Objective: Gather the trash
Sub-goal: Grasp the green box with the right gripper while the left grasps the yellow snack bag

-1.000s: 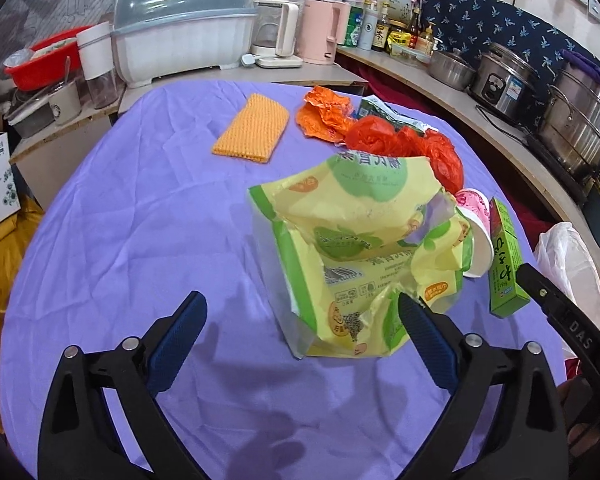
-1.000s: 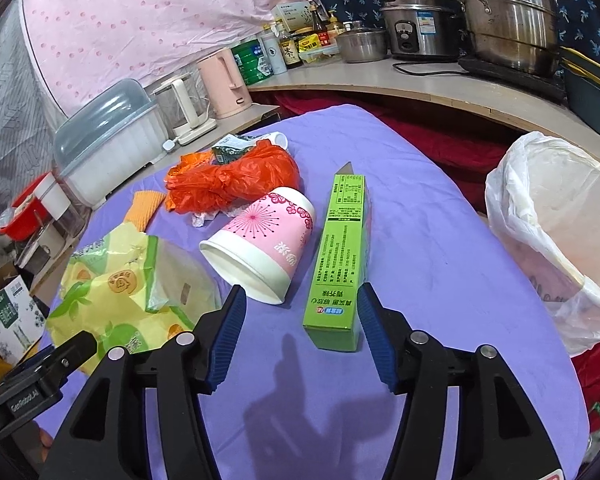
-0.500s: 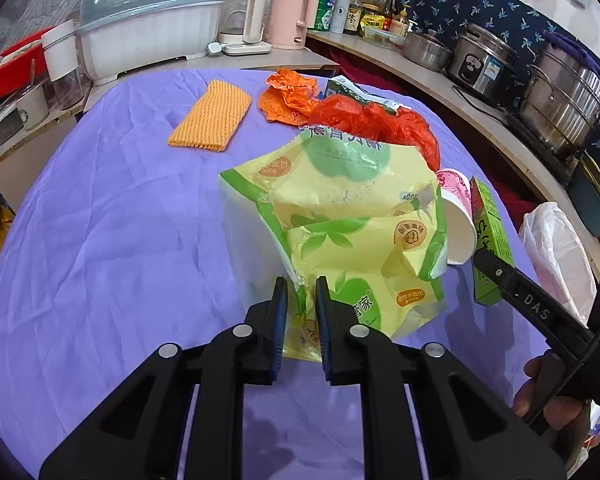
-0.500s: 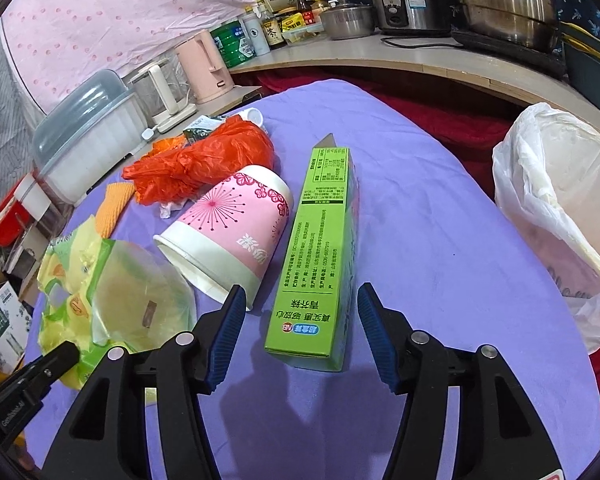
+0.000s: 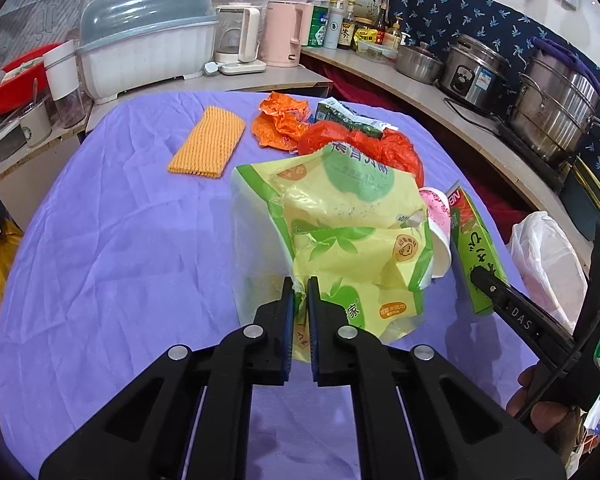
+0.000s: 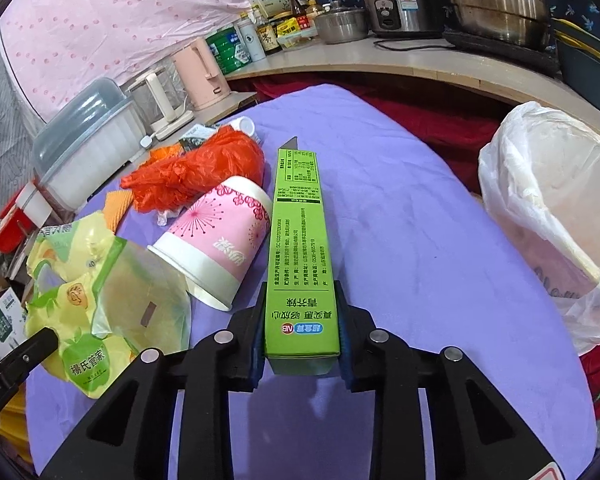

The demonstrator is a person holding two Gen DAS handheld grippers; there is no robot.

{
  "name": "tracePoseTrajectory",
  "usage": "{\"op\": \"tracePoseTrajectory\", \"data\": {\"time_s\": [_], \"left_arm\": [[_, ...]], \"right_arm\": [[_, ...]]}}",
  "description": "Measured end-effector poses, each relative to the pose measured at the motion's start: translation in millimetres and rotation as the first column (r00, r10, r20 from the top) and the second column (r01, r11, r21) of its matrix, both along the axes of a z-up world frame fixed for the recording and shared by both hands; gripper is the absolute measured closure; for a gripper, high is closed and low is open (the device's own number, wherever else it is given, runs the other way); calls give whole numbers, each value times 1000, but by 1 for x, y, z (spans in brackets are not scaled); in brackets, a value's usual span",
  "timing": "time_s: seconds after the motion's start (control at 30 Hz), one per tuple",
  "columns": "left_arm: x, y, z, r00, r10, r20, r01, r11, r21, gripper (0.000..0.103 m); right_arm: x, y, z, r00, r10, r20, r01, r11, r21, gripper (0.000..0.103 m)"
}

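Though crumpled, yellow-green bag pinched in left hand-held gripper; right hand-held gripper apparently clamping green box.

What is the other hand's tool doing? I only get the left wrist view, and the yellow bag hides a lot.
Observer: The right gripper has just been closing its fingers, which now clamp the near end of the green box.
Operator: Is the pink cup standing?
Observer: No, the pink cup lies on its side beside the box, mouth toward the camera.
Operator: Where would trash go?
Observer: Probably the white bag at the right; its mouth stands open.
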State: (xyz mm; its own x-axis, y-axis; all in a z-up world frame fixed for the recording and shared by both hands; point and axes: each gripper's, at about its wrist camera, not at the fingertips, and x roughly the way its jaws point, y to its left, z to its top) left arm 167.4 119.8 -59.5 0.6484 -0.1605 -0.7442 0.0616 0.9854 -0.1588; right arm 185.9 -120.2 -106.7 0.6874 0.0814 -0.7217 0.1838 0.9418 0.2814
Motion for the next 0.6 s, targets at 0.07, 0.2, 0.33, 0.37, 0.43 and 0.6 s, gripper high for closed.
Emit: {"op": "tracePoseTrajectory", "data": {"time_s": [0.07,0.2,0.33,0.37,0.43,0.6], "left_arm": [[-2,-2,6,1000,-5,12,5,1000,-3,98],[-6,-8,20,999,-18,40,19,1000,-6,99],[-10,-18,33,997,-34,69,34,999,-8,99],[-11,-21,36,996,-39,75,40,999,-8,100],[-13,-29,44,994,-54,91,55,998,-7,100],[-19,-48,61,988,-90,127,91,996,-5,100]], "right_arm": [[-6,-5,7,1000,-11,22,11,1000,5,76],[-16,-18,20,998,-35,60,34,999,17,76],[-26,-31,32,994,-56,93,54,998,26,76],[-30,-34,36,993,-63,101,60,998,27,76],[-35,-41,41,991,-74,114,71,997,31,76],[-46,-59,50,985,-104,137,98,994,47,76]]}}
